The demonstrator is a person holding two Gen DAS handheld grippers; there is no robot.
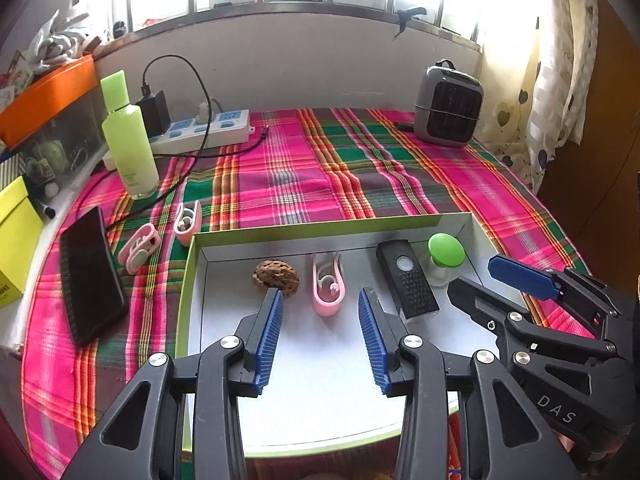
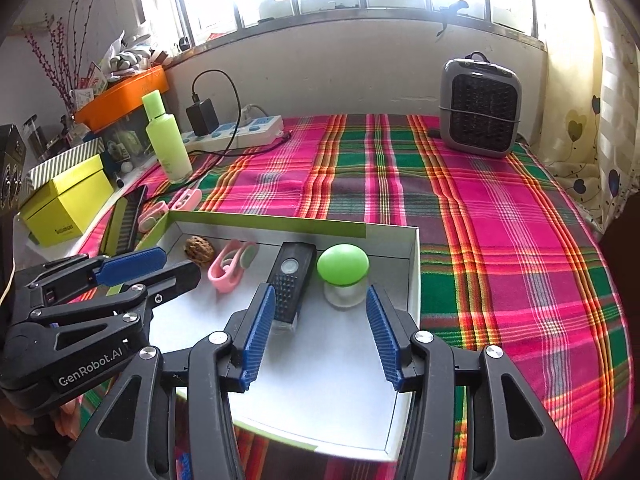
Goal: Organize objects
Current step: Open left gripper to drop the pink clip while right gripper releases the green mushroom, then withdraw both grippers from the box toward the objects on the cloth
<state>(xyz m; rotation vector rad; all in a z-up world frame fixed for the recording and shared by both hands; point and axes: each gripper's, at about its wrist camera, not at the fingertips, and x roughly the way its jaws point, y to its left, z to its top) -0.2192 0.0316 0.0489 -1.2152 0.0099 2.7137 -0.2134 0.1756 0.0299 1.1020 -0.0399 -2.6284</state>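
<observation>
A white tray with a green rim (image 1: 320,227) (image 2: 414,272) lies on the plaid cloth. In it, left to right, are a walnut (image 1: 276,276) (image 2: 197,251), a pink clip (image 1: 329,288) (image 2: 230,266), a black remote-like device (image 1: 408,280) (image 2: 290,280) and a small jar with a green cap (image 1: 445,254) (image 2: 342,268). My left gripper (image 1: 320,295) (image 2: 180,264) hovers open over the tray, its tips either side of the pink clip without touching it. My right gripper (image 2: 320,290) (image 1: 492,284) is open in front of the jar, holding nothing.
Left of the tray lie two more pink clips (image 1: 138,246) (image 1: 187,222) and a black phone (image 1: 90,276). Behind them stand a green bottle (image 1: 128,136) and a power strip (image 1: 204,128) with cables. A grey heater (image 1: 448,104) sits at the back right, a yellow box (image 2: 68,200) far left.
</observation>
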